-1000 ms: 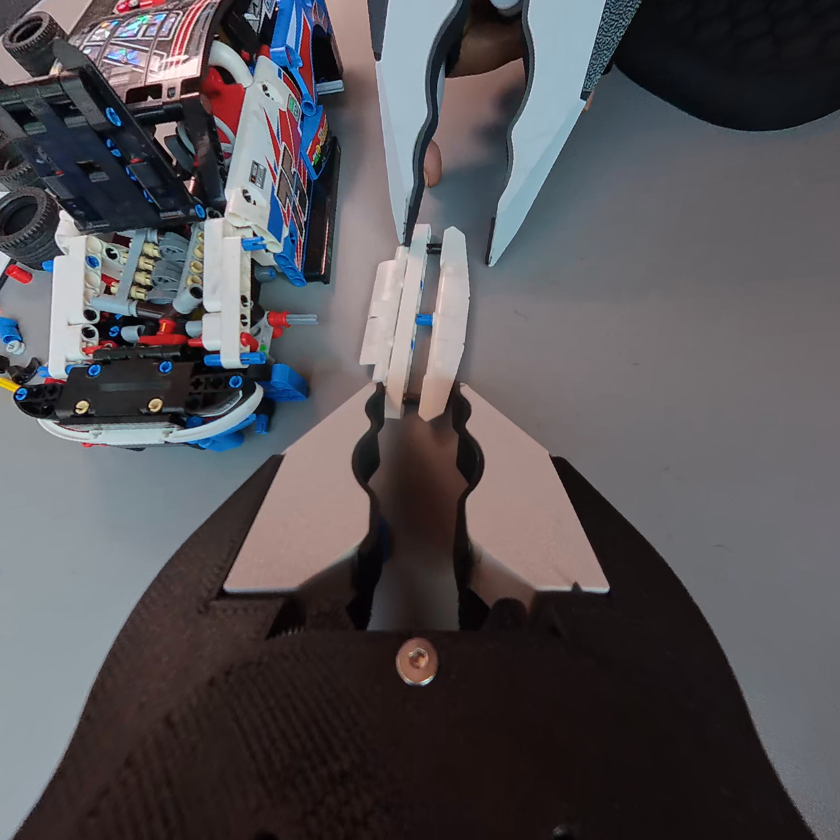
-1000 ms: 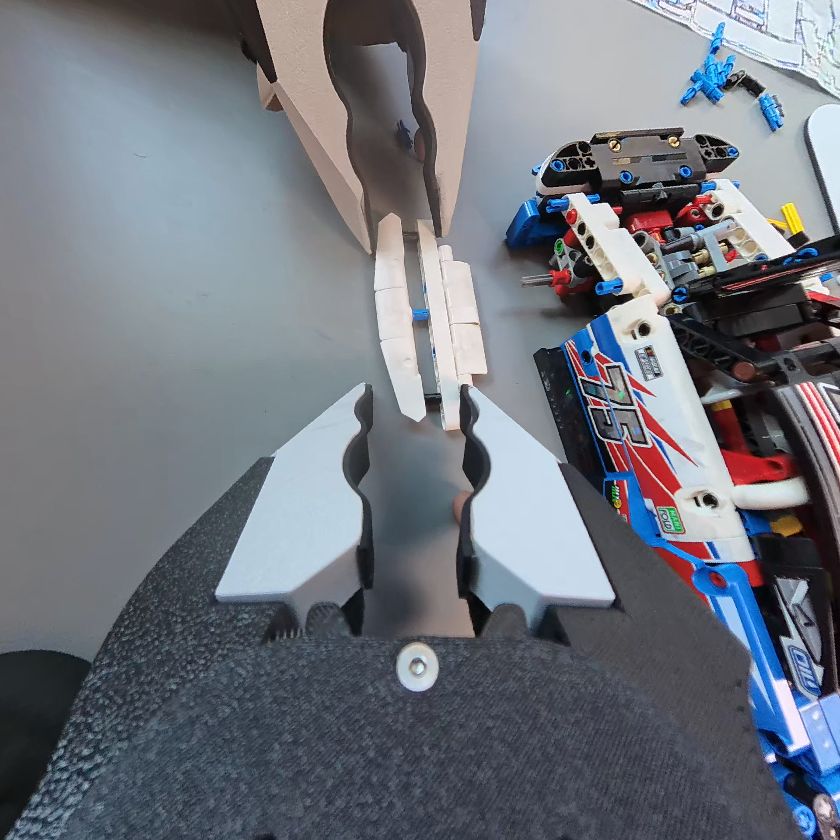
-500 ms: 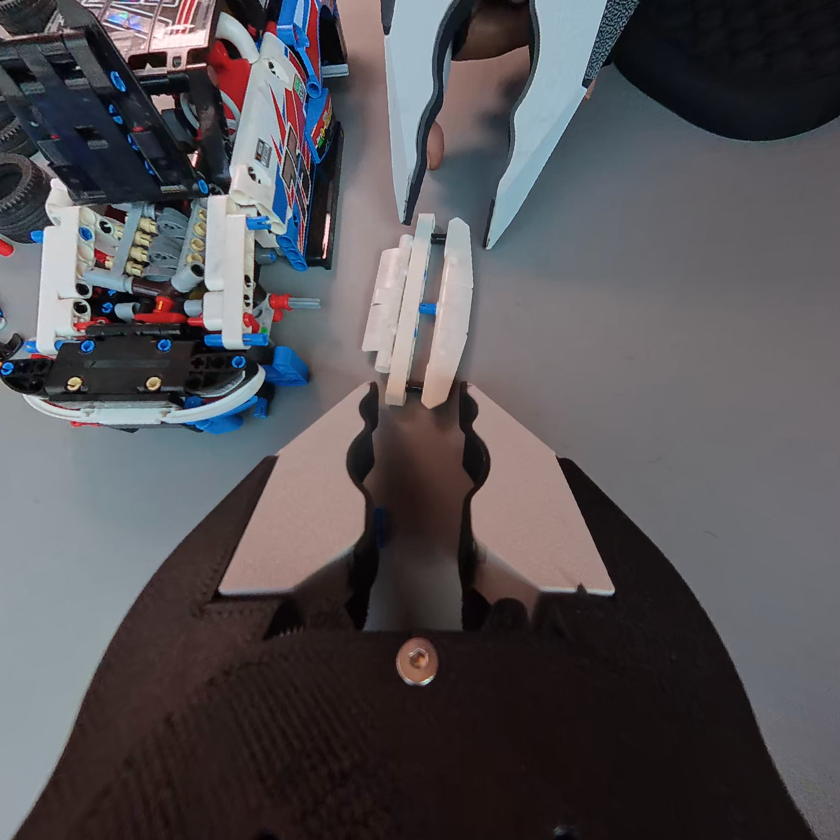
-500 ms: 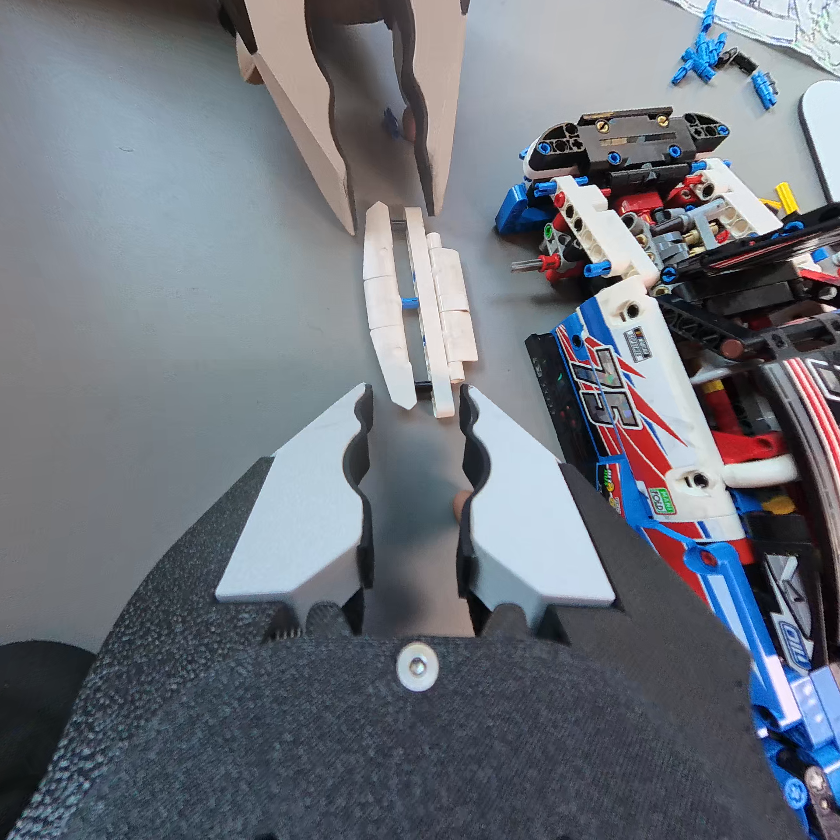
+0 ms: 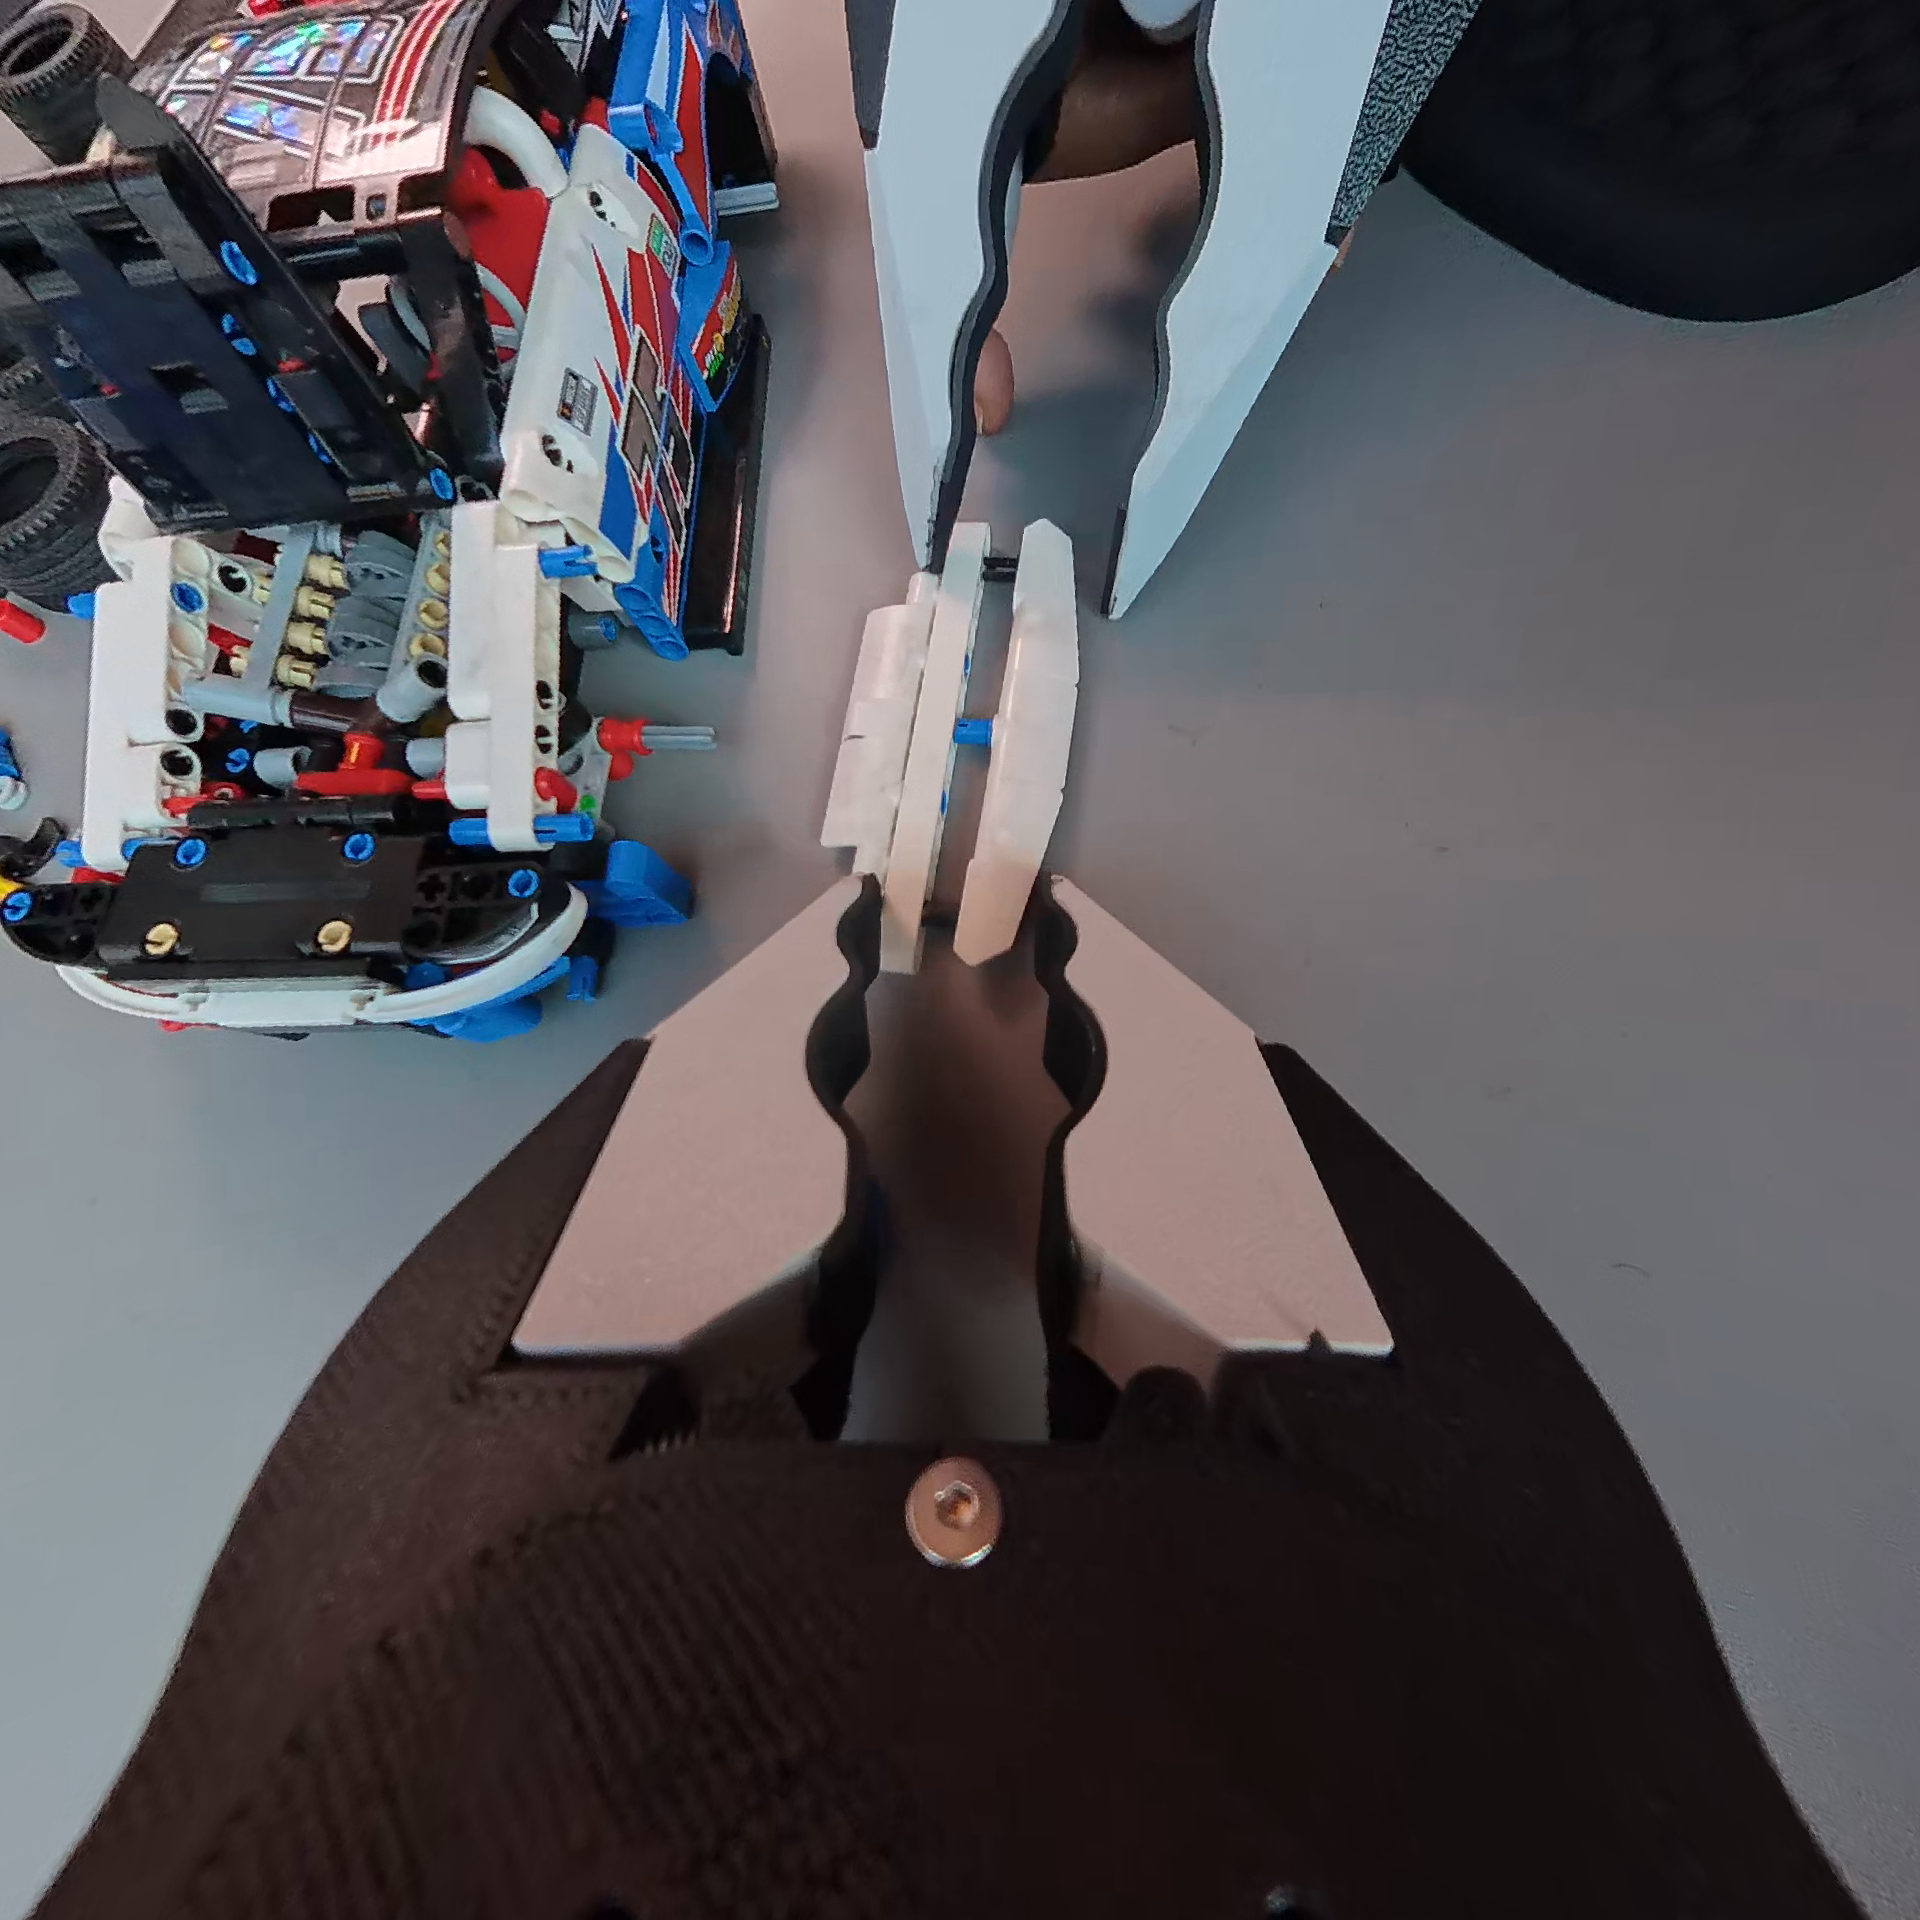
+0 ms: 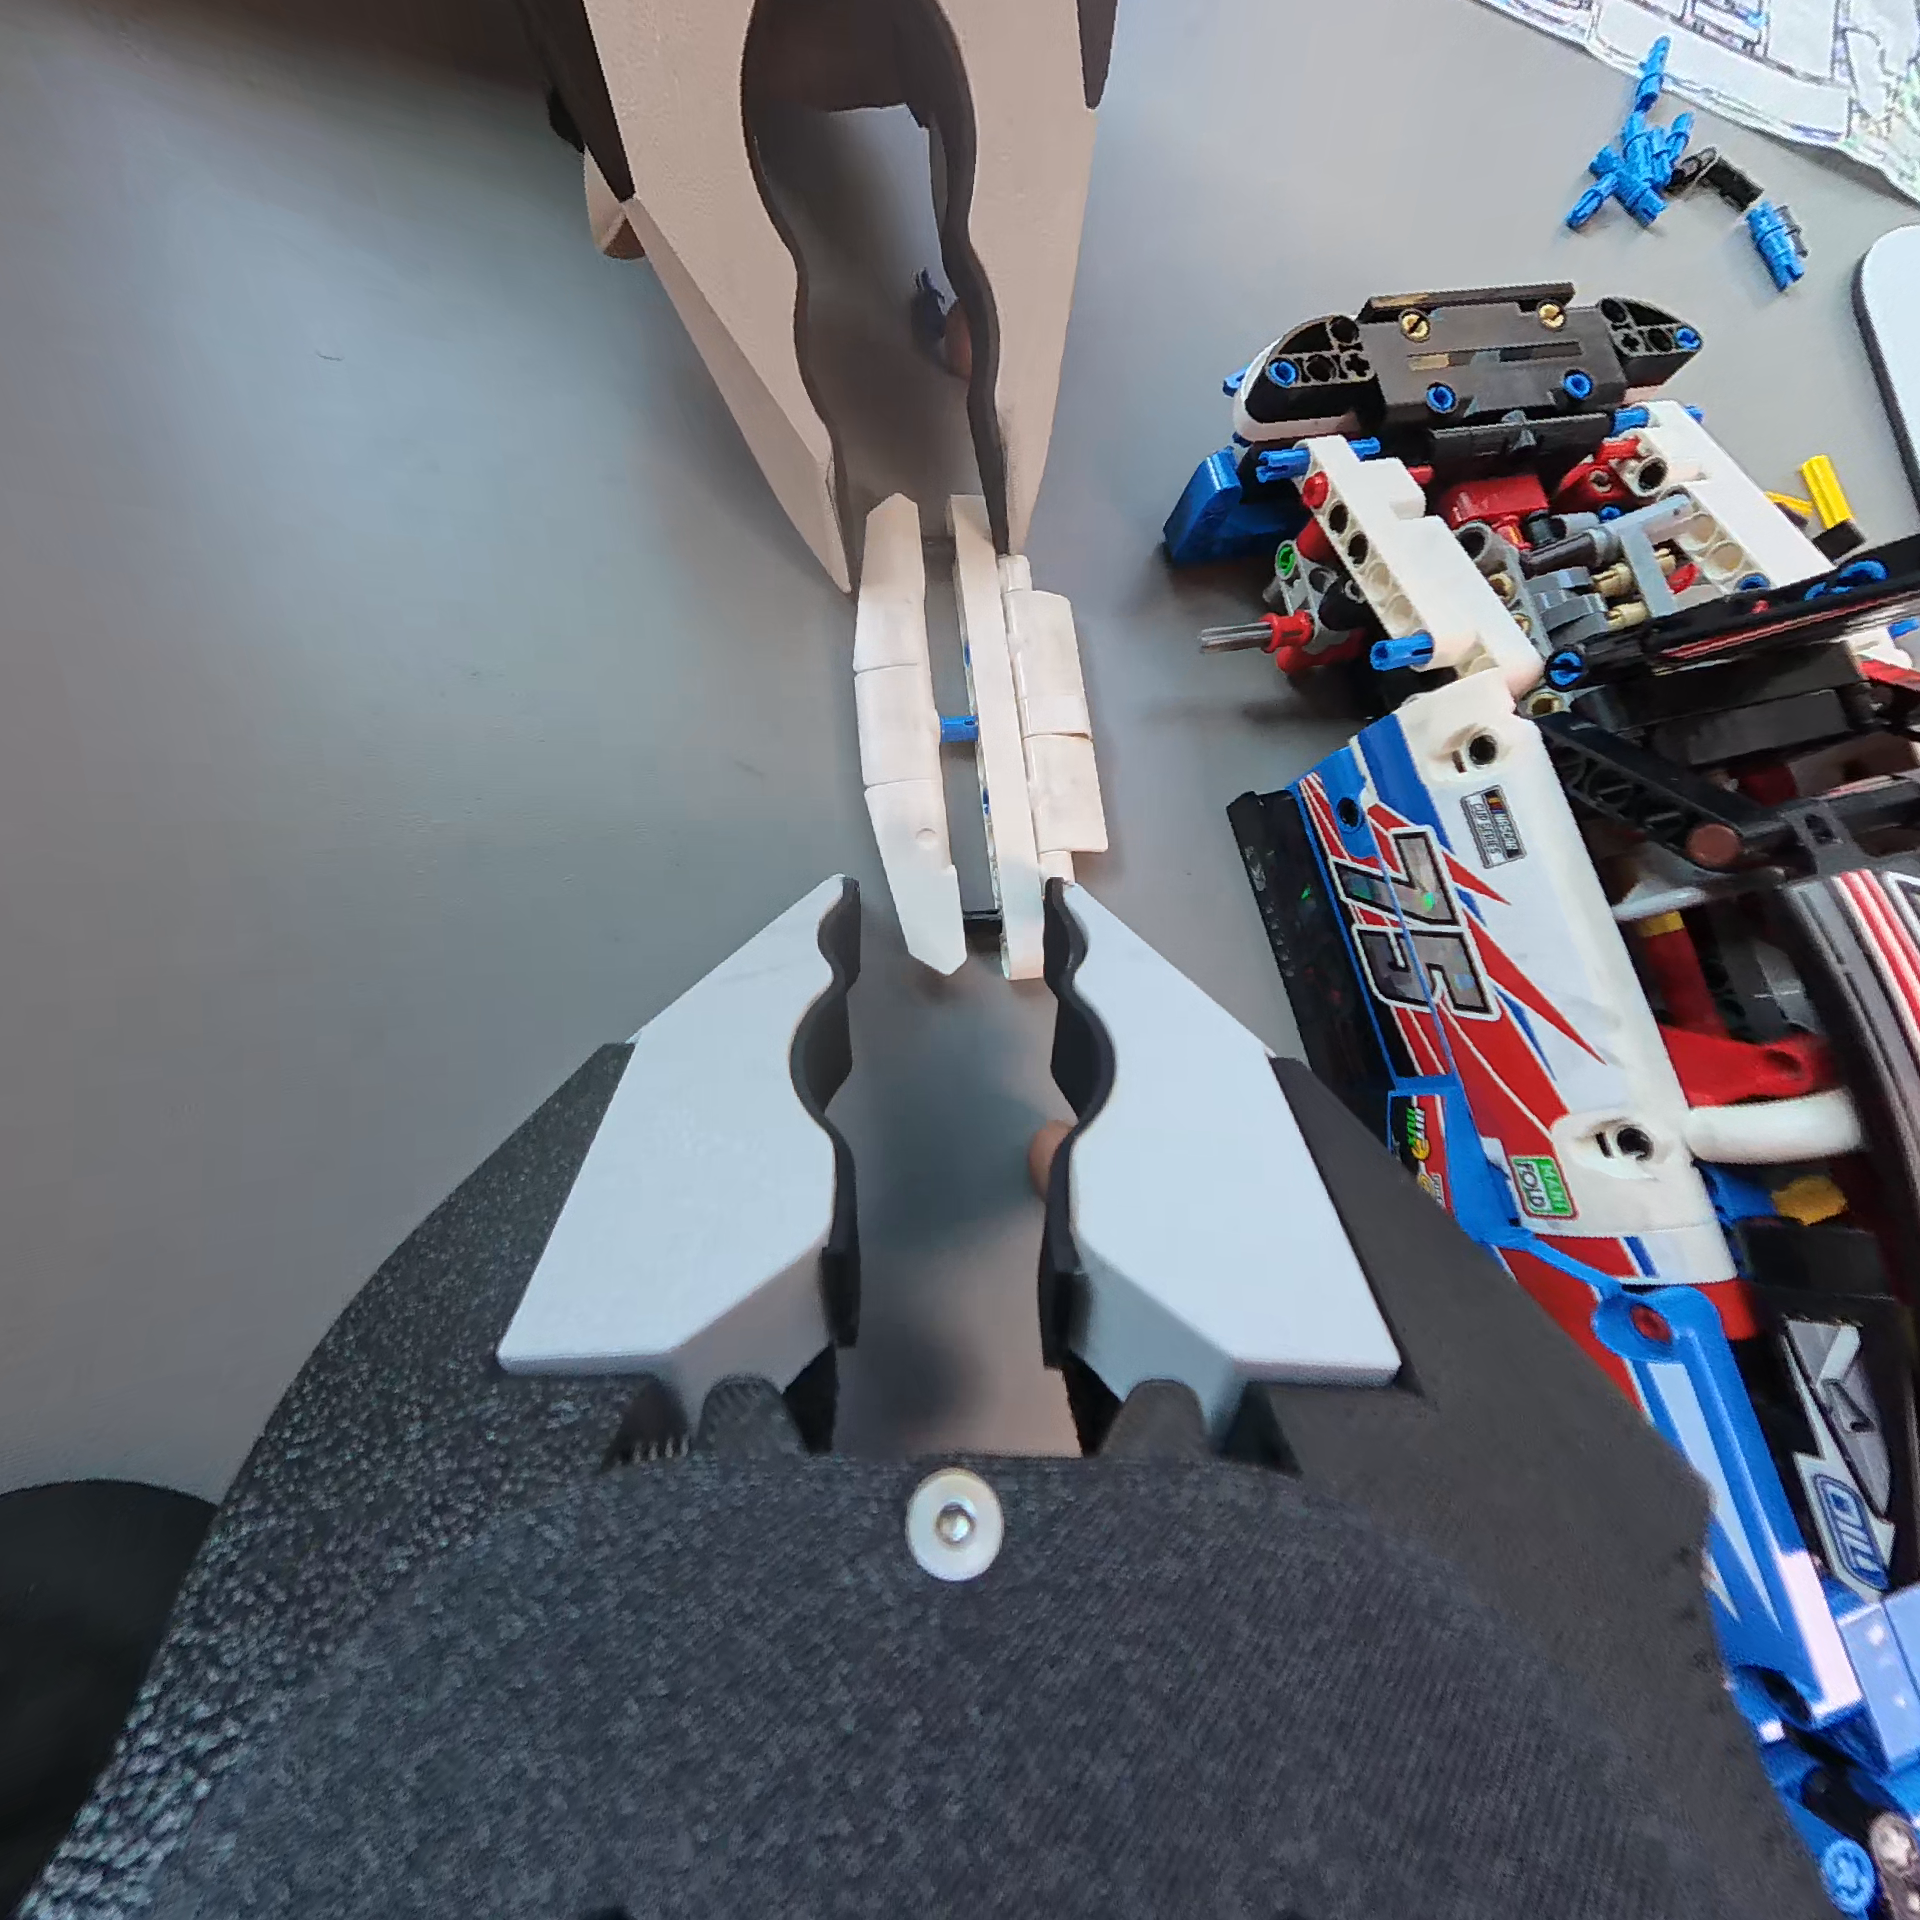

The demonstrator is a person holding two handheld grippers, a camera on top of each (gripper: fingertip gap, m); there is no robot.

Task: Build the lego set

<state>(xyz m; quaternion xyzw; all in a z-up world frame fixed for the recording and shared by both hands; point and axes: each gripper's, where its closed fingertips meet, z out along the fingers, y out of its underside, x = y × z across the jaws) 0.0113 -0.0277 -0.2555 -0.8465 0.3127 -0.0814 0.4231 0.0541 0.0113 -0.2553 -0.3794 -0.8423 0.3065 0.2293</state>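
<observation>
Clearly one grey bench (image 5: pixel 1558 935) carries everything: one large red, white and blue lego car (image 5: pixel 343 582), one white curved panel assembly (image 5: pixel 956 748), and a scatter of loose blue pins (image 6: pixel 1652 177) near a paper sheet. Open bench lies on the side of the panel away from the car. Two grippers face each other along the panel. The left gripper (image 5: pixel 951 914) has its jaws apart, straddling one panel end; the right gripper (image 6: pixel 951 914) likewise stands apart around the opposite end. The panel's two white strips are joined by one blue pin.
</observation>
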